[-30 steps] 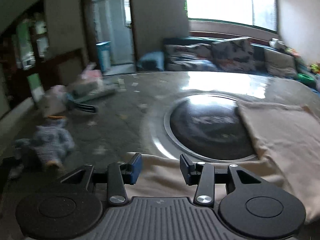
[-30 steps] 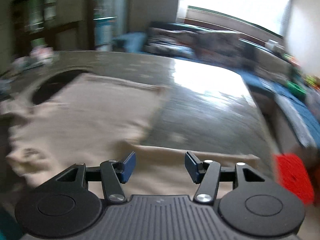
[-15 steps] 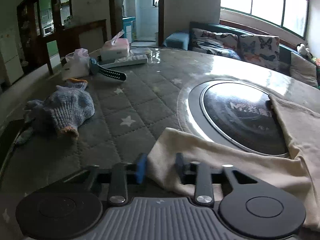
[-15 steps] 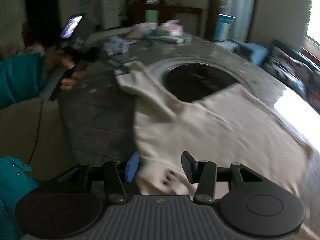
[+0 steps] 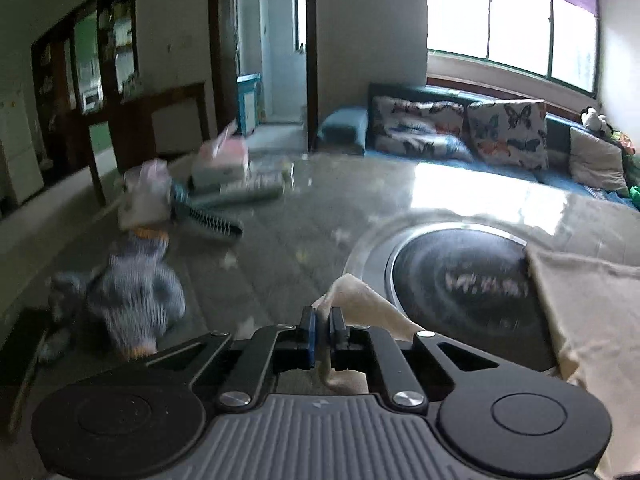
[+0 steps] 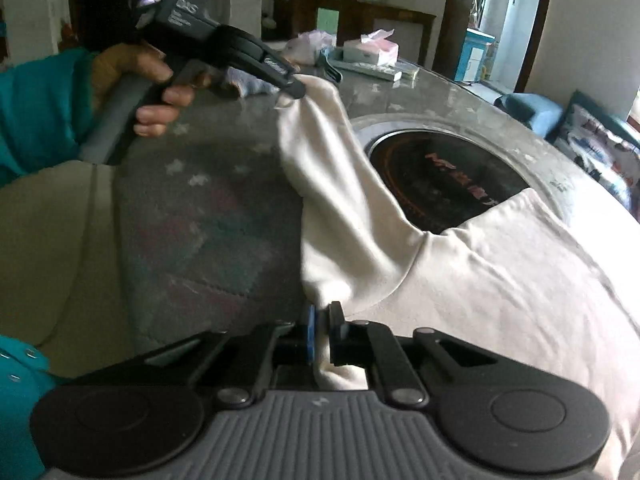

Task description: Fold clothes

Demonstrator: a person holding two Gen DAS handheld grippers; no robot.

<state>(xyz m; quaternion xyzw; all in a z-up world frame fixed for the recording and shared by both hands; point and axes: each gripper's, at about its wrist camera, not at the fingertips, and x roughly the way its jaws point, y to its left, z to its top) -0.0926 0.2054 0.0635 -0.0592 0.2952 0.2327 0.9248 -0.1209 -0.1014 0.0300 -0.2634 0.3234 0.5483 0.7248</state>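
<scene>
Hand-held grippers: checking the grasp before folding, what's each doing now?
Left hand-held gripper: closed on the cream garment's sleeve end.
Right hand-held gripper: closed on the garment's edge.

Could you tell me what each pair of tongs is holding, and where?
Left tongs pinch the cream garment's sleeve end; right tongs pinch its edge near the sleeve's base.

Daylight from your right, dim room on your left.
The window (image 5: pixel 508 24) blows out white and glares on the table (image 5: pixel 472 184); you get motion blur, with edges bent and dark.

Cream shirt (image 6: pixel 500 280), sleeve stretched out
</scene>
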